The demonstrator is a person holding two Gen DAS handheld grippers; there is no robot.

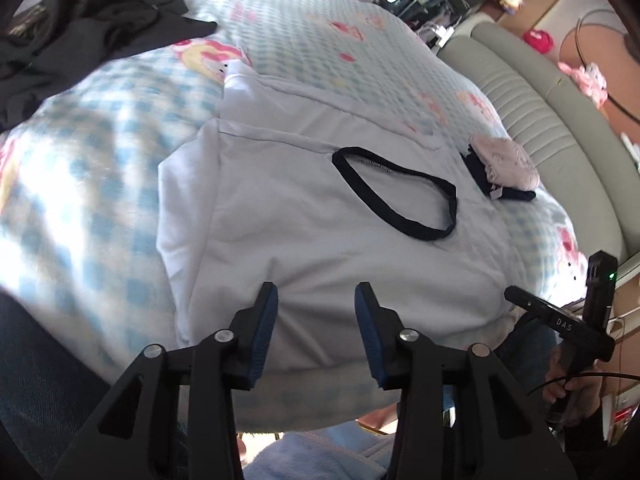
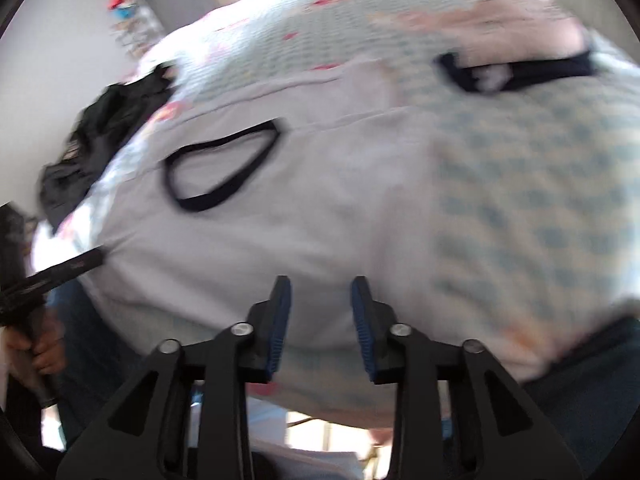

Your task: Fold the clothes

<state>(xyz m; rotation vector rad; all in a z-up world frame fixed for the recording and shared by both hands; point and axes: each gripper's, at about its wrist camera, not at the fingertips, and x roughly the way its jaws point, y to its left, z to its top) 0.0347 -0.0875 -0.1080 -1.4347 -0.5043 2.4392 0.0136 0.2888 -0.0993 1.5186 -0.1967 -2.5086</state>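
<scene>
Judging from how things lie, we are early in the fold: the white T-shirt (image 1: 304, 216) is spread flat on the checked bedspread (image 1: 100, 152), its dark-trimmed neckline (image 1: 400, 196) facing up, and one sleeve (image 1: 188, 184) at the left already looks turned in over the body, though we cannot be sure of that. The rest of the folding is still to do. Our left gripper (image 1: 316, 304) hovers just above the shirt's near edge with its jaws apart and nothing between them; our right gripper (image 2: 320, 300) is likewise released and empty, poised over the same near hem, though its view is blurred. A small folded pink-and-navy garment (image 1: 500, 168) sits just beside the shirt, so one piece seems finished, while a dark heap of clothes (image 1: 80, 28) lies well apart at the far corner, apparently waiting. No basket, box or drawer shows in either view, so there is no container to report.
</scene>
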